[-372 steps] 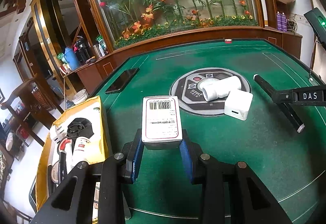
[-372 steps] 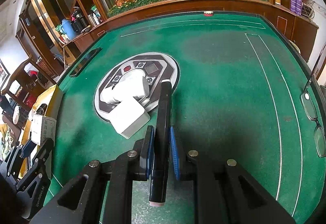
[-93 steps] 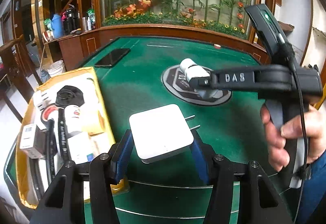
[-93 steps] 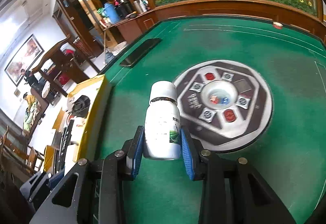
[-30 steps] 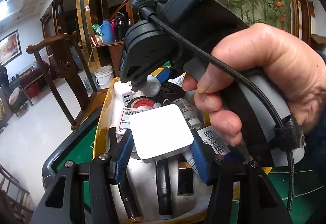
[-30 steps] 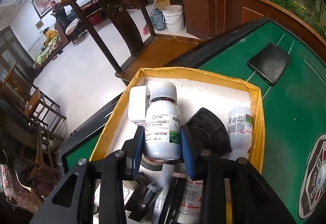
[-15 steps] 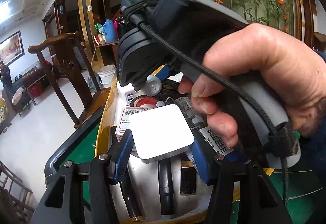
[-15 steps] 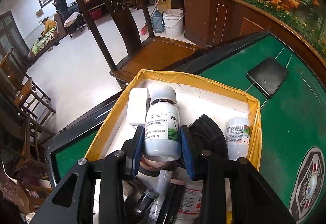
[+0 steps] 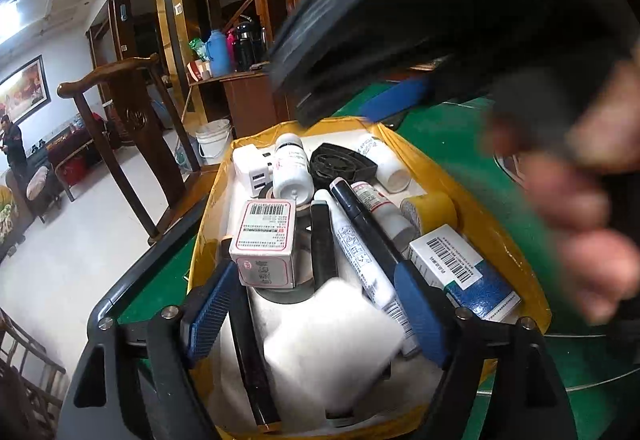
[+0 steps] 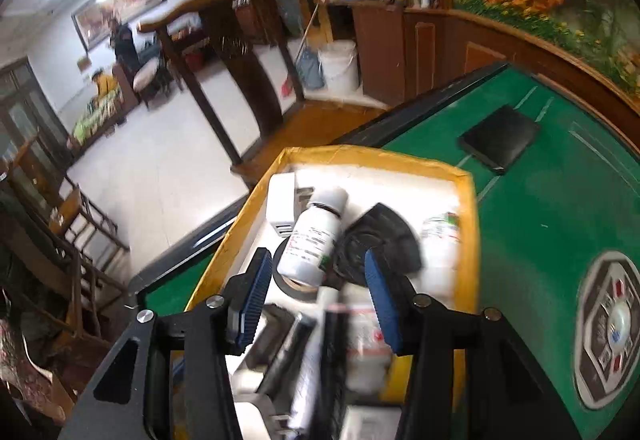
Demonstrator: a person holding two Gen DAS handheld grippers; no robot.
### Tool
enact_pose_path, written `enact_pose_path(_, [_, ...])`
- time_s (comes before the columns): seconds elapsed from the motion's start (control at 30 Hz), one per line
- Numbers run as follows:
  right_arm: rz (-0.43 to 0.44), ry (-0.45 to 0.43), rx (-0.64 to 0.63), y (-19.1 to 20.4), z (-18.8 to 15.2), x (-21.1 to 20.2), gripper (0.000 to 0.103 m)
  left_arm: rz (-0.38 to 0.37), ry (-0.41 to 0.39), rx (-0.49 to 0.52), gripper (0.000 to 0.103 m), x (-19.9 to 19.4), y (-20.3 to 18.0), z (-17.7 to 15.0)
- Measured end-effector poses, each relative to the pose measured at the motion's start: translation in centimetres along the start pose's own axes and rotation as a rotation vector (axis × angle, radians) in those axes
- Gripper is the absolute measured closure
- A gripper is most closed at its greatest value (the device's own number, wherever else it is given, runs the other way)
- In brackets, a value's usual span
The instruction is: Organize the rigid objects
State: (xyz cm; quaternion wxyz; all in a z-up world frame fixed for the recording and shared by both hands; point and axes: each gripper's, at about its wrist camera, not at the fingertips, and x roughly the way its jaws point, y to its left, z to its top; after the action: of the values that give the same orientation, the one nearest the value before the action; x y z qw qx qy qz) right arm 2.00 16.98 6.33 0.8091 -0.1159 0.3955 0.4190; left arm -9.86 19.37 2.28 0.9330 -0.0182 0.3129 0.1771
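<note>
A yellow-rimmed tray (image 9: 472, 199) on the green table's left edge holds several bottles, boxes and pens. My left gripper (image 9: 316, 316) is open above it; the white square charger (image 9: 332, 344) lies blurred between and below its blue pads, loose in the tray. My right gripper (image 10: 316, 296) is open over the same tray (image 10: 468, 207); the white bottle (image 10: 312, 240) lies tilted in the tray just past its pads. The right tool and the hand holding it fill the upper right of the left wrist view.
A barcode box (image 9: 266, 240), black pens, a blue-white box (image 9: 460, 272), yellow tape roll (image 9: 430, 211) and a black round part (image 10: 376, 240) crowd the tray. A black phone (image 10: 500, 137) lies on the felt. A wooden chair (image 9: 132, 143) stands beyond the table edge.
Both grippers have opened. The left let go of the white charger and the right let go of the white bottle; both now lie in the tray. The right tool is moving, blurred.
</note>
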Motion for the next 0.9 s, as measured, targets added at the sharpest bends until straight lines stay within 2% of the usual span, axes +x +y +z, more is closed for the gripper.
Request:
enact_pose_path(0.03, [-0.005, -0.022, 0.014, -0.5, -0.4, -1.1, 0.054, 0.002, 0.001, -0.004, 0.019, 0.0, 0.1, 0.0])
enact_pose_path(0.1, [-0.014, -0.087, 0.059, -1.7, -1.6, -4.0, 0.045, 0.006, -0.001, -0.016, 0.019, -0.1, 0.4, -0.1])
enact_pose_path(0.17, [-0.018, -0.135, 0.084, -2.8, -3.0, -6.4, 0.045, 0.005, -0.005, -0.026, 0.019, -0.1, 0.6, -0.1])
enact_pose_path(0.27, [-0.060, -0.211, 0.119, -4.6, -6.3, -10.2, 0.039, 0.015, 0.000, -0.020, 0.019, 0.1, 0.5, -0.1])
enact_pose_path(0.4, [-0.129, -0.278, 0.166, -6.8, -11.4, -13.1, 0.033, 0.045, -0.005, 0.009, 0.019, 0.0, -0.2, -0.2])
enact_pose_path(0.57, [-0.193, -0.295, 0.207, -9.4, -16.4, -14.1, 0.033, 0.102, -0.029, 0.048, 0.019, -0.4, -1.0, -0.3])
enact_pose_path(0.7, [-0.163, -0.308, 0.290, -11.1, -16.7, -14.6, 0.033, 0.123, -0.045, 0.076, 0.019, -0.6, -1.5, -0.3])
enact_pose_path(0.9, [-0.086, -0.290, 0.325, -11.4, -17.2, -14.7, 0.031, 0.159, -0.061, 0.060, 0.019, -0.9, -1.3, -0.3])
